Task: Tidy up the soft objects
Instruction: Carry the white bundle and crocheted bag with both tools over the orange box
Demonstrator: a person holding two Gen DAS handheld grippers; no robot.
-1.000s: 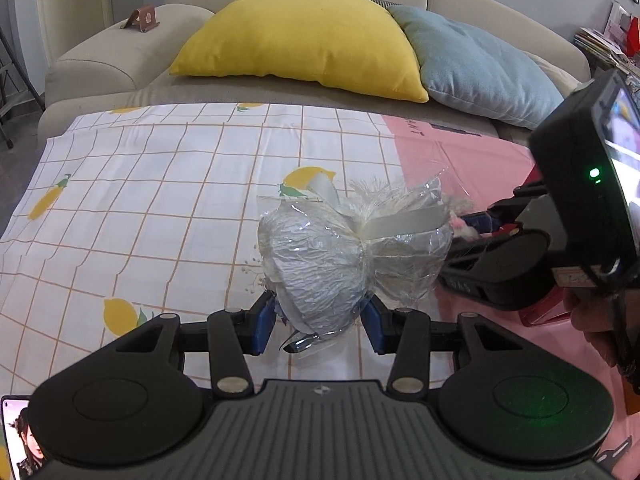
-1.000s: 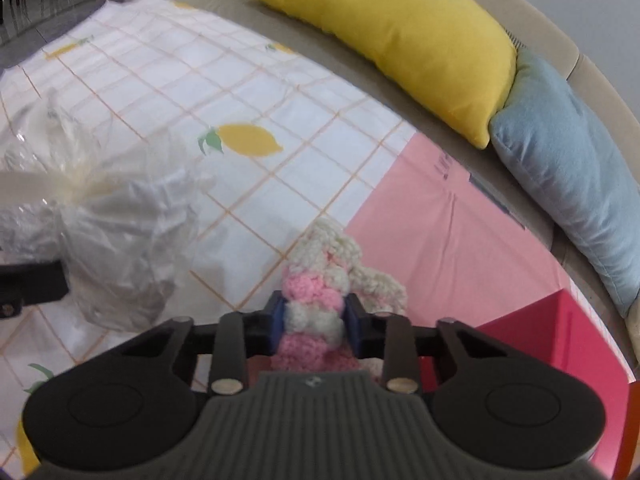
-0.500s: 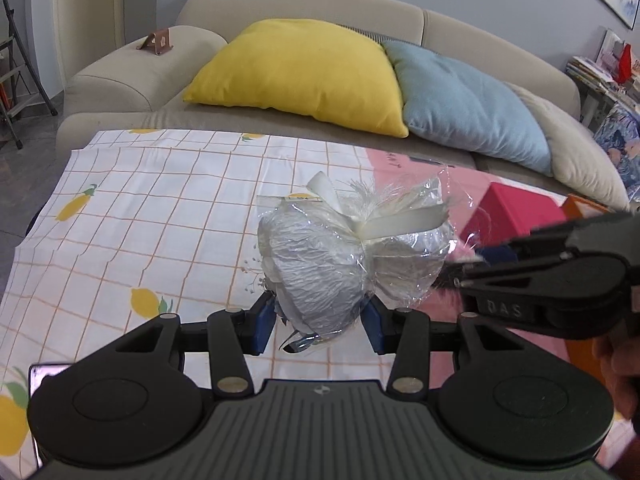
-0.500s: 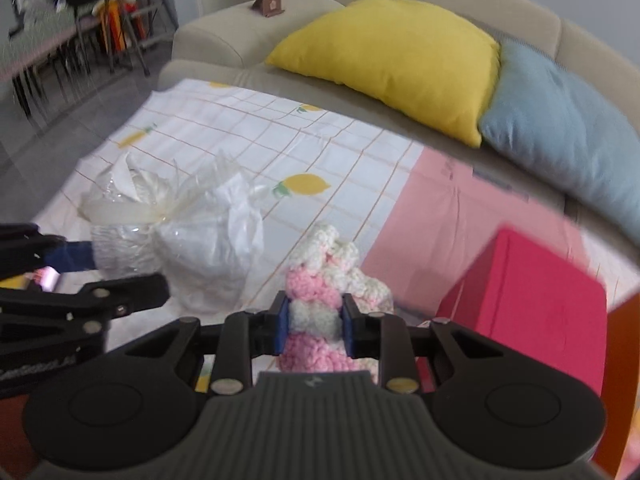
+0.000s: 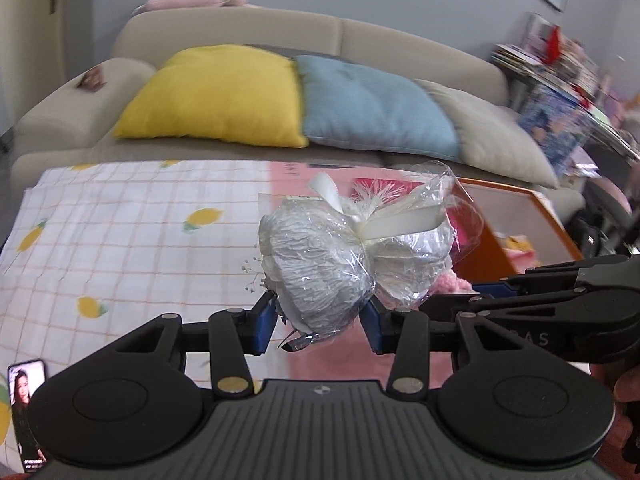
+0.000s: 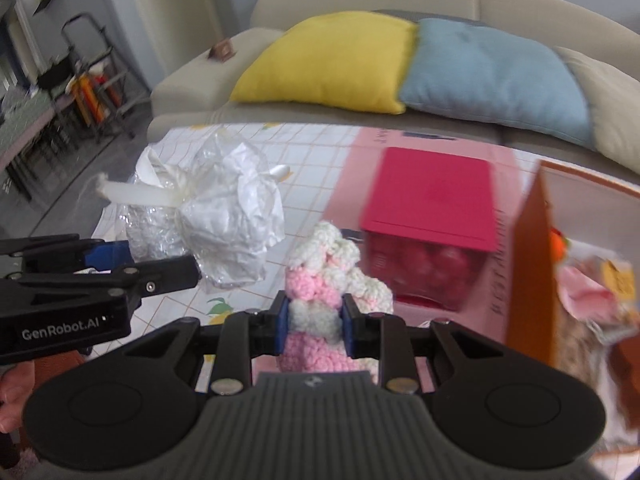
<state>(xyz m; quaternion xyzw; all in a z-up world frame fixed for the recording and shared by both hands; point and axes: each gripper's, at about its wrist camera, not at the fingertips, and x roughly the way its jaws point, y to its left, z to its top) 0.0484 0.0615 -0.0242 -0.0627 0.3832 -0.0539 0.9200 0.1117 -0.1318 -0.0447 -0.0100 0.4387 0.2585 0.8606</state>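
My left gripper is shut on a white bundle wrapped in clear plastic with a cream ribbon and holds it in the air above the table; the bundle also shows in the right wrist view. My right gripper is shut on a pink and white crocheted piece, held up just right of the left gripper. An orange box with soft items inside stands to the right. The right gripper's side shows in the left wrist view.
A red box sits on the pink cloth behind the crocheted piece. A lemon-print cloth covers the table's left. A phone lies at the near left. A sofa with yellow and blue cushions stands behind.
Both grippers have risen and swung right with their loads. The orange box and red box have come into view.
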